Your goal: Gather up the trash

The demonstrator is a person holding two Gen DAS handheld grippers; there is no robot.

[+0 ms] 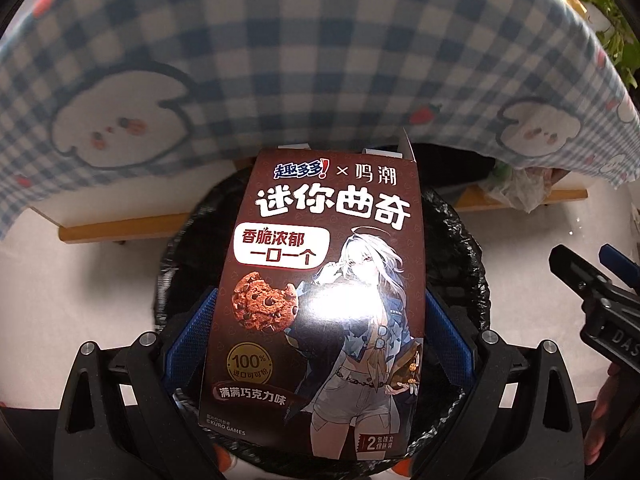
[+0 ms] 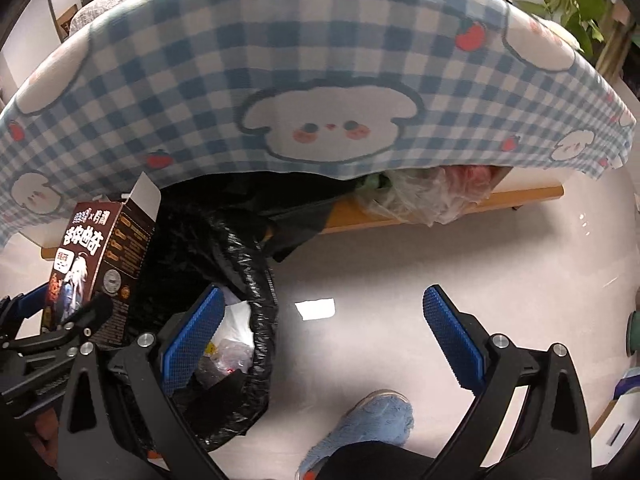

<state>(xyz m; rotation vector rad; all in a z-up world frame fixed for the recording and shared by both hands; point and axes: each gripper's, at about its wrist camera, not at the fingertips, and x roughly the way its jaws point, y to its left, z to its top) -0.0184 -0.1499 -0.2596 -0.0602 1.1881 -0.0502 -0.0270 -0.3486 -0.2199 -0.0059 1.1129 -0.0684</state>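
My left gripper (image 1: 318, 312) is shut on a brown cookie box (image 1: 320, 280) with a cookie and an anime figure printed on it. It holds the box upright over the bin lined with a black bag (image 1: 460, 240). The box (image 2: 92, 256) and the left gripper (image 2: 52, 320) also show at the left of the right wrist view. My right gripper (image 2: 320, 320) is open and empty, its left finger over the bin's rim (image 2: 260, 280) and its right finger over the white floor. White and clear wrappers (image 2: 232, 344) lie inside the bin.
A table draped in a blue checked cloth (image 2: 320, 80) stands just behind the bin, with a wooden rail (image 2: 440, 204) and a crumpled plastic bag (image 2: 420, 196) under it. A blue slipper (image 2: 368, 424) is on the floor near me. Green plants (image 2: 580, 4) stand at the right.
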